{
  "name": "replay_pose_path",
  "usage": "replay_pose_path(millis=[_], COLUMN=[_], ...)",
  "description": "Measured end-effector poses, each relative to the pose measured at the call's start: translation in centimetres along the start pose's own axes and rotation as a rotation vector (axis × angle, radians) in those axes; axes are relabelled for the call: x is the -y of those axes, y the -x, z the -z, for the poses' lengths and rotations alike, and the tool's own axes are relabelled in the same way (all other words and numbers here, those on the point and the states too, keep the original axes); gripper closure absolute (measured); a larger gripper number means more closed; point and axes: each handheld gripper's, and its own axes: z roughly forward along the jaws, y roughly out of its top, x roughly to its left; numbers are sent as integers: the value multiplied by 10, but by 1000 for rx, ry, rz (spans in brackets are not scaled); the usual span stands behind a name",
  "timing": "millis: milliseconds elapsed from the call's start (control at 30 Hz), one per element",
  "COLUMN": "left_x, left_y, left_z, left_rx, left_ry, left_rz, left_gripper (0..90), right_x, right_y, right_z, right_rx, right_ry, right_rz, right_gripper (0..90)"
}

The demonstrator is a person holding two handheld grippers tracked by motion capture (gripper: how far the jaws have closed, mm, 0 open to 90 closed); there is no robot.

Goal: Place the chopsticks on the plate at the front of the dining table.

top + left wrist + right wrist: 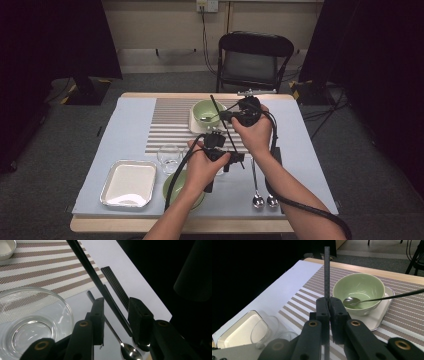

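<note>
The right gripper (329, 305) has its jaws clamped tight on a black chopstick (327, 272), which stands upright between the pads just in front of the green bowl (359, 287). The left gripper (117, 312) stands part open around the same chopstick's lower end, pads not visibly pressing, above the spoons (128, 351) on the table

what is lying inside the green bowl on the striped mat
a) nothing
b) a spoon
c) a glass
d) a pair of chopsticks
b) In the right gripper view a spoon rests with its head in the green bowl and its handle sticking out over the rim to the right; the chopstick that stands in front of the bowl is clamped in the right gripper, not in the bowl.
</note>
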Motion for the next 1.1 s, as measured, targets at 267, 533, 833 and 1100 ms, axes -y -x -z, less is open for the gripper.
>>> replay_pose_path(millis=[267,533,833,1100], left_x=[1,1,1,1], left_y=[-4,-17,-24,-26], left_z=[2,13,19,22], left_rx=[5,-25,-38,-48], left_ry=[-13,-26,-23,-22], left_rz=[82,138,145,152], left_gripper=[784,853,868,869], right_x=[0,-2,0,3], right_y=[1,8,17,23], right_z=[1,8,12,11], right_rx=[7,12,35,48], right_ry=[-1,15,11,9], right_rz=[-29,-65,-62,-62], right_gripper=[863,828,819,758])
